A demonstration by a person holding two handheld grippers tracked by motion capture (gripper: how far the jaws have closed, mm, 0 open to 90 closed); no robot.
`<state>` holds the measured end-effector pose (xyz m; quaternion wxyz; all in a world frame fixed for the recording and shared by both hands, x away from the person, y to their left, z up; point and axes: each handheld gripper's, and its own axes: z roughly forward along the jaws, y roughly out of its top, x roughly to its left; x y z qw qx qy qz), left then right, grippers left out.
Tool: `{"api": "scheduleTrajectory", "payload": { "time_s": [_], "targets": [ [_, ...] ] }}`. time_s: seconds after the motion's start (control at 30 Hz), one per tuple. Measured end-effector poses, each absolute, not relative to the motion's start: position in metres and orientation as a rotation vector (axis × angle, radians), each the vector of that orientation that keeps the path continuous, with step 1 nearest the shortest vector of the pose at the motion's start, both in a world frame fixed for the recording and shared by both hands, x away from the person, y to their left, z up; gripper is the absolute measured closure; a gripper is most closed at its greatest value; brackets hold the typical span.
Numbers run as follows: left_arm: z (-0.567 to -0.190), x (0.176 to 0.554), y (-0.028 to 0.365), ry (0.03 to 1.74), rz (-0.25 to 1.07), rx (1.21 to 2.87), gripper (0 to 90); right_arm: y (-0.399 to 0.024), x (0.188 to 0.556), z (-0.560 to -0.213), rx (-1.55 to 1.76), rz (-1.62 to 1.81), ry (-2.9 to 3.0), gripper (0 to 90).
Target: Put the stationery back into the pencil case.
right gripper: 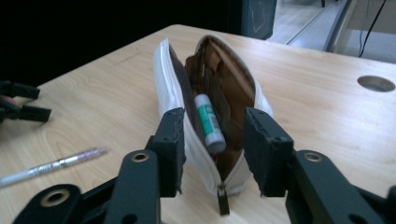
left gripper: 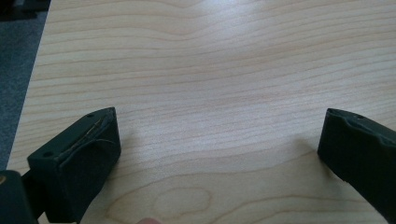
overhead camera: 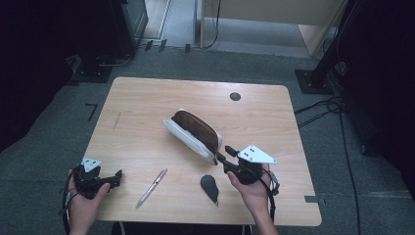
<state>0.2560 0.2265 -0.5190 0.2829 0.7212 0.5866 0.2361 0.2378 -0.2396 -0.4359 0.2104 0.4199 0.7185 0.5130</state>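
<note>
So the white fabric pencil pouch with the brown lining [overhead camera: 193, 133] is lying unzipped, roughly mid-table, running diagonally from the centre toward the near right. In the right gripper view there's a small white-and-green glue stick [right gripper: 208, 122] sitting inside it, near the zipper end. The right gripper [overhead camera: 226, 155] is right at that near end of the pouch, jaws parted on either side of the pouch's end; they don't look pressed onto the fabric, so it's let go rather than clamped.

The left gripper [overhead camera: 117, 177] is way over at the near left corner, jaws spread wide with nothing but bare wood between them.

Plenty of free room: the whole left half and far side of the pale wooden table [overhead camera: 147, 98] are open. Near the front edge there's a slim pinkish-silver pen [overhead camera: 151, 188] and a dark teardrop-shaped object [overhead camera: 210, 188], both just beside the right hand's path. A round cable hole [overhead camera: 235, 96] sits near the far edge.

Grey carpet floor [overhead camera: 342, 161] all round, cables trailing on the right.
</note>
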Motion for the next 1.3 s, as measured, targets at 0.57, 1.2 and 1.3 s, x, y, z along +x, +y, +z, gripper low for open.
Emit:
{"api": "scheduleTrajectory", "payload": {
  "time_s": [0.57, 1.2, 1.3],
  "targets": [
    [-0.519, 0.256, 0.227, 1.571, 0.632, 1.931, 0.0, -0.236, 0.207, -0.487, 1.252, 1.403, 2.078, 45.0],
    [-0.519, 0.256, 0.226, 1.571, 0.633, 1.927, 0.0, -0.211, 0.191, -0.511, 1.191, 1.255, 2.211, 27.4],
    [-0.519, 0.256, 0.226, 1.571, 0.633, 1.928, 0.0, -0.205, 0.19, -0.514, 1.168, 1.228, 2.233, 28.7]
  ]
}}
